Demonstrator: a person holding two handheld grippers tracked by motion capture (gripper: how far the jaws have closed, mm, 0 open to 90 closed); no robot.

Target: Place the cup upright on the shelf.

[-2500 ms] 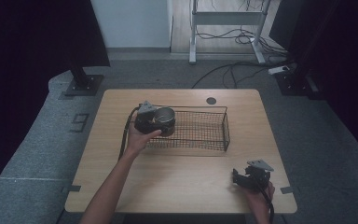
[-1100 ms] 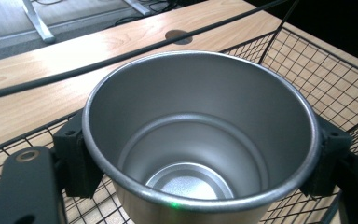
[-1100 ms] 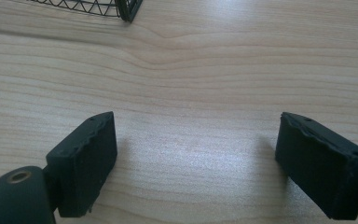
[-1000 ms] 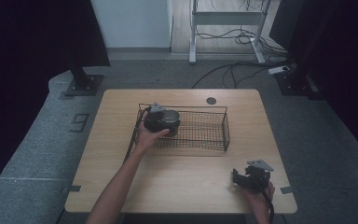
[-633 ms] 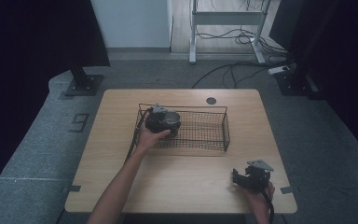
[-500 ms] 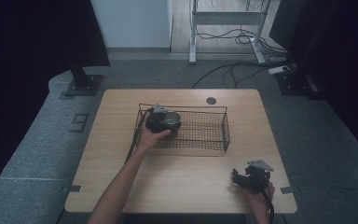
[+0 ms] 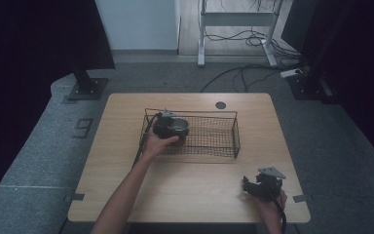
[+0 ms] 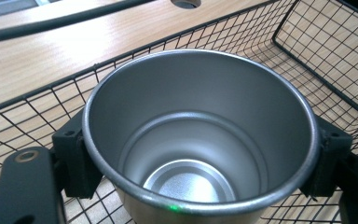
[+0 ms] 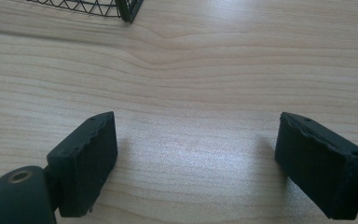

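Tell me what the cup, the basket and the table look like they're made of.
Cup: seemingly brushed metal, likely stainless steel, given its dull grey sheen and soft reflections inside. Basket: thin wire in a grid, dark, probably coated or painted. Table: pale wood grain, matte; whether solid wood or laminate can't be told.

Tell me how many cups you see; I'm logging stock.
1. The cup sits upright at the left end of the basket, clamped between the left gripper's jaws. None elsewhere on the table.
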